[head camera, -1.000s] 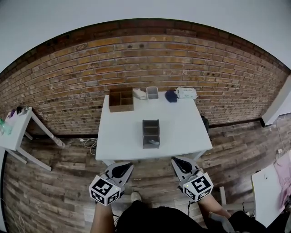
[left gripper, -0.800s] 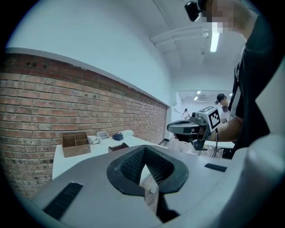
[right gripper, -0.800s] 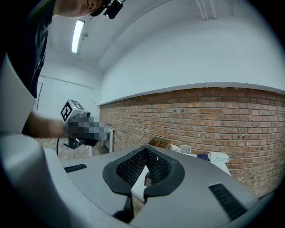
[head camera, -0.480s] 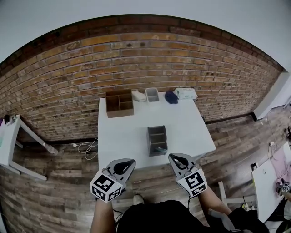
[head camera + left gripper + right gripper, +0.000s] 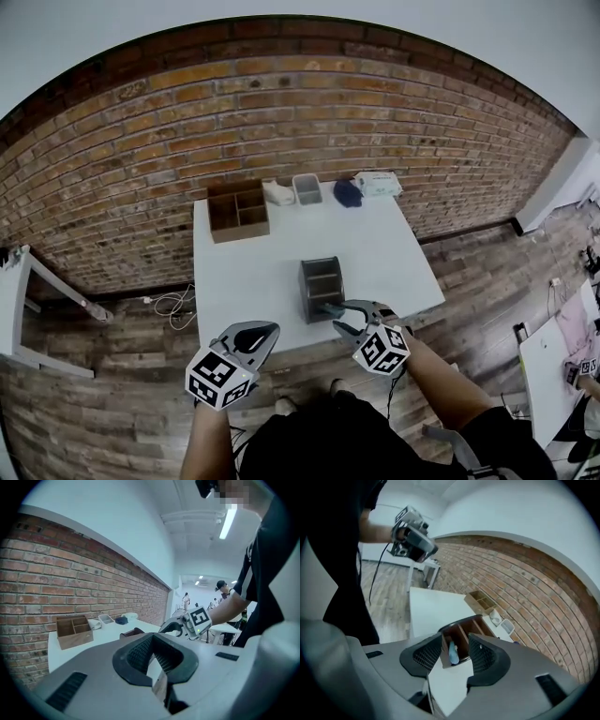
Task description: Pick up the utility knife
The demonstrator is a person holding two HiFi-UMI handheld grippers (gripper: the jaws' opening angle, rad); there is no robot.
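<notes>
A light blue utility knife (image 5: 453,652) lies in the left compartment of a dark organizer (image 5: 321,286) at the front middle of the white table (image 5: 253,272). My right gripper (image 5: 345,316) reaches over the table's front edge just right of the organizer, tilted down and rolled. Its jaws have just been opening and stand open with nothing between them. In the right gripper view (image 5: 457,651) they frame the organizer (image 5: 465,637) ahead. My left gripper (image 5: 257,332) hovers off the front edge, shut and holding nothing.
Along the table's back edge stand a wooden divided box (image 5: 237,210), a white object (image 5: 278,194), a clear bin (image 5: 307,187), a dark blue cloth (image 5: 348,193) and a tissue pack (image 5: 378,184). A brick wall (image 5: 309,112) runs behind. Another white table (image 5: 14,300) stands at left.
My right gripper has moved forward and down over the table's front edge toward the organizer, rolled, and opened its jaws. My left gripper has shifted a little forward and stays shut.
</notes>
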